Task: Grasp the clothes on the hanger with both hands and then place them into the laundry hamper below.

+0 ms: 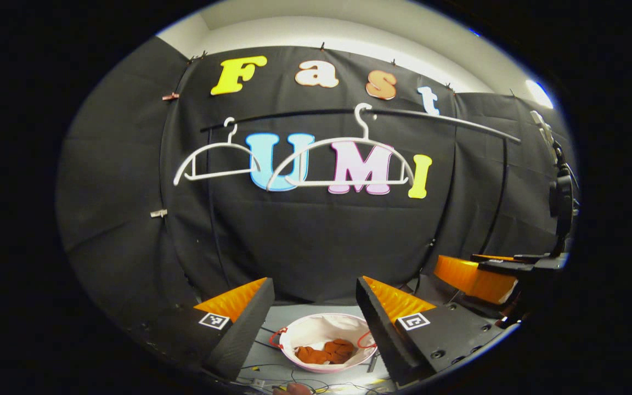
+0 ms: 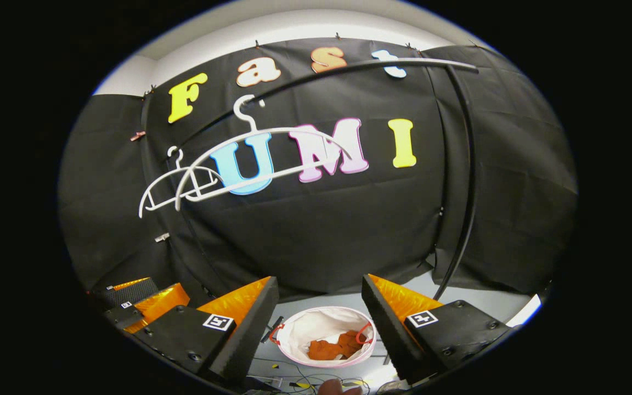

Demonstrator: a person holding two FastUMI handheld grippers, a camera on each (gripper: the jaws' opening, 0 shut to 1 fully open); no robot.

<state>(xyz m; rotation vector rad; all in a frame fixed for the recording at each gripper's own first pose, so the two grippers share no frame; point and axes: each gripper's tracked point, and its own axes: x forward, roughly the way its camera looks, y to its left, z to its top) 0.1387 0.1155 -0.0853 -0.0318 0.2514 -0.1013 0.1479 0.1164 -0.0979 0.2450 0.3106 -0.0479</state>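
Two bare white hangers (image 1: 343,159) (image 1: 212,162) hang from a black rail (image 1: 404,115); the right gripper view shows both hangers too (image 2: 264,156) (image 2: 176,184). Far below, orange-brown clothes (image 1: 324,352) lie inside the white laundry hamper (image 1: 294,334) with red handles, seen again as clothes (image 2: 332,347) in the hamper (image 2: 305,329). My left gripper (image 1: 315,299) is open, nothing between its fingers, framing the hamper from above. My right gripper (image 2: 320,299) is open too and holds nothing. Each gripper also appears in the other's view, the right gripper (image 1: 480,271) and the left gripper (image 2: 140,299).
The hamper stands on a grey floor (image 2: 475,299) with thin cables (image 1: 305,381) in front of it. A fingertip (image 2: 329,388) shows at the bottom edge. The rail's black upright (image 2: 467,181) drops down at the right. A black stand with gear (image 1: 560,192) is at far right.
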